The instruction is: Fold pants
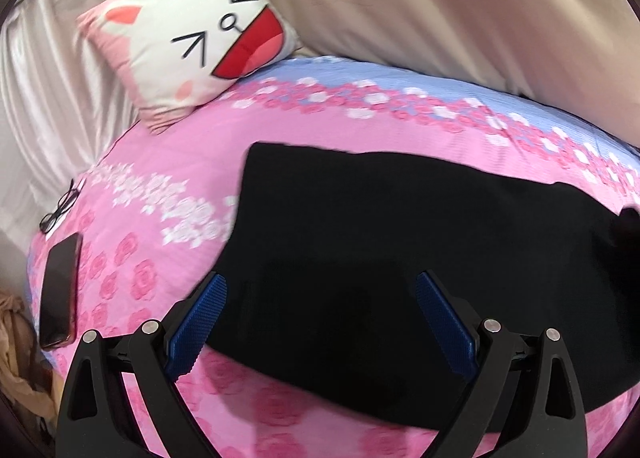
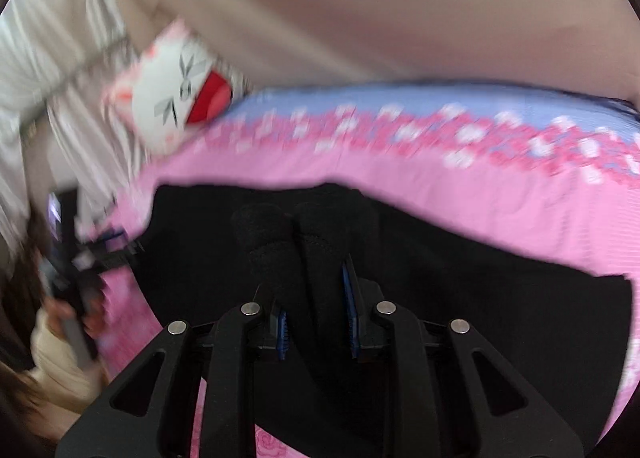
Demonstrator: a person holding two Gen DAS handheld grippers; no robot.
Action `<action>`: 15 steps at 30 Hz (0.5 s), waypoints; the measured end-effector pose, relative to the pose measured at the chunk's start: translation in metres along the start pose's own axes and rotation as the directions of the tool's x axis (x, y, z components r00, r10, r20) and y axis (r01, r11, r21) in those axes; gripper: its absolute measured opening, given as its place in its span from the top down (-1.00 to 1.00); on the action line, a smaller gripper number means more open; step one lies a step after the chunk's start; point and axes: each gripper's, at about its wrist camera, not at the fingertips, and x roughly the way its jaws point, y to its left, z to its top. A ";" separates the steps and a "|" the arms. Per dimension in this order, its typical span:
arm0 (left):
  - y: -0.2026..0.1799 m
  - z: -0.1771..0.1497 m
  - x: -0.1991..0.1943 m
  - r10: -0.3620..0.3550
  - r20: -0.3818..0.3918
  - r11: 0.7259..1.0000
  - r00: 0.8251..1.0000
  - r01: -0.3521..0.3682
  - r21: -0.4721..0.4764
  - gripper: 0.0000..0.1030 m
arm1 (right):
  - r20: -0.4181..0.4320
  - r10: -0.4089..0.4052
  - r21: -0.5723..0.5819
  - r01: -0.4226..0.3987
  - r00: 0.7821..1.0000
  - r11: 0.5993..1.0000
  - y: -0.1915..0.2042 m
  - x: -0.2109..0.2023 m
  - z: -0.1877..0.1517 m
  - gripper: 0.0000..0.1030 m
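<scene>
Black pants [image 1: 380, 225] lie spread on the pink flowered bedspread [image 1: 168, 161]. My left gripper [image 1: 320, 278] hovers over their near left part, its blue pads [image 1: 204, 318] wide apart with nothing between them. In the right wrist view my right gripper [image 2: 312, 286] is shut on a bunched fold of the pants [image 2: 304, 234], lifted above the rest of the black cloth [image 2: 480, 298]. At the left of that blurred view the left gripper [image 2: 92, 258] shows in a person's hand.
A white and pink cartoon-face pillow [image 1: 192, 33] leans at the head of the bed. A dark phone [image 1: 60, 290] and glasses [image 1: 64, 205] lie near the bed's left edge. Beige cloth [image 1: 440, 9] hangs behind the bed, and pale curtains [image 1: 52, 89] hang to the left.
</scene>
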 end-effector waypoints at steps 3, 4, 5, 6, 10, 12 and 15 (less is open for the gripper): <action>0.010 -0.004 0.004 -0.013 -0.012 1.000 1.000 0.012 -0.016 -0.83 | -0.051 -0.042 -0.030 0.040 0.998 0.999 0.011 0.023 -0.014 0.61; 0.012 -0.005 0.004 -0.020 -0.013 1.000 1.000 0.020 -0.020 -0.83 | -0.059 -0.047 -0.033 0.045 0.997 0.998 0.009 0.025 -0.016 0.61; 0.012 -0.006 0.005 -0.027 -0.013 0.999 1.000 0.027 -0.023 -0.83 | -0.065 -0.066 -0.056 0.063 0.996 0.996 0.012 0.028 -0.020 0.60; 0.012 -0.008 0.005 -0.035 -0.014 0.999 0.999 0.035 -0.025 -0.83 | -0.062 -0.083 -0.074 0.078 0.995 0.994 0.016 0.029 -0.023 0.60; 0.004 -0.010 0.003 -0.070 -0.010 0.997 0.997 0.070 -0.017 -0.83 | -0.079 -0.109 -0.112 0.100 0.991 0.989 0.030 0.026 -0.021 0.27; -0.001 -0.011 -0.001 -0.089 -0.004 0.996 0.996 0.089 -0.011 -0.83 | -0.083 -0.080 -0.124 0.069 0.993 0.990 0.039 0.012 -0.024 -0.12; -0.005 -0.013 -0.006 -0.102 0.002 0.995 0.995 0.102 0.006 -0.83 | -0.022 -0.042 -0.148 0.038 0.999 0.988 0.051 -0.020 -0.028 -0.36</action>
